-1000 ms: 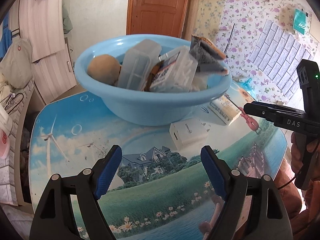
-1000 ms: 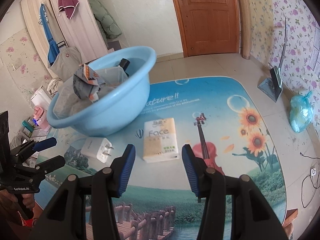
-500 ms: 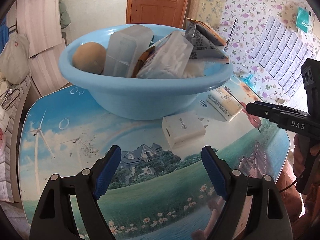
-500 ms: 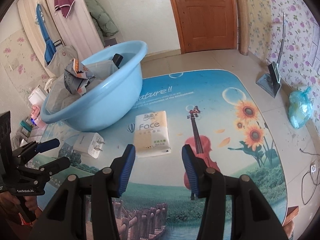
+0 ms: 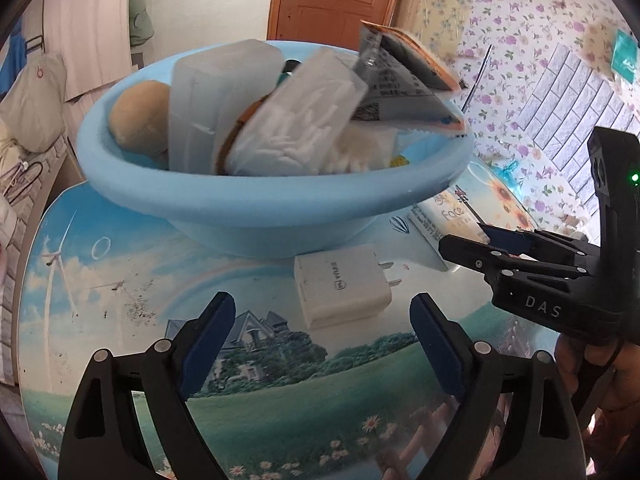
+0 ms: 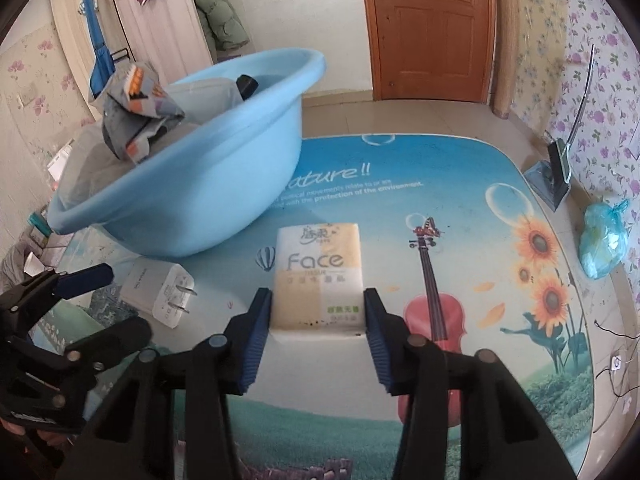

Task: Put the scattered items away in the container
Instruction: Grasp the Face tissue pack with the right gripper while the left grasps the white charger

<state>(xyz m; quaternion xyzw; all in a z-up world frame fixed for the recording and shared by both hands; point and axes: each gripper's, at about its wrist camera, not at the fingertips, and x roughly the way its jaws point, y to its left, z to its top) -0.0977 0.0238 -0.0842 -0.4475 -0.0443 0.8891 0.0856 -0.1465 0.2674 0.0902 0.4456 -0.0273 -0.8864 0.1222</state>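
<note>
Closing in: your right tool [image 6: 316,316] has come forward since half a second ago, and its spread blue pads now stand on either side of the near end of the tissue pack [image 6: 318,268], very close to its sides; whether they touch it you cannot tell.
Left side: your left tool [image 5: 320,336] has also moved in, wide apart and holding nothing, with the white charger [image 5: 342,290] now lying just ahead of its pads, not yet between them.
What that means: both loose things are lined up for pickup at once; I judge the next step is to squeeze each, lift, and carry it over the rim.
Where the things lie: the tissue pack and the charger both rest flat on the tabletop [image 6: 400,208], just beside the basin [image 6: 224,172], the charger nearly under its flare.
Basin contents: it is already heaped above the rim, with a clear plastic box [image 5: 216,96], a bag of cotton swabs [image 5: 296,128], a crumpled snack packet [image 5: 404,88], a round tan thing [image 5: 138,116] and a dark object [image 6: 247,85] I cannot identify.
Risk: the pile is high, so you may find a dropped pack slides off the snack packet.
</note>
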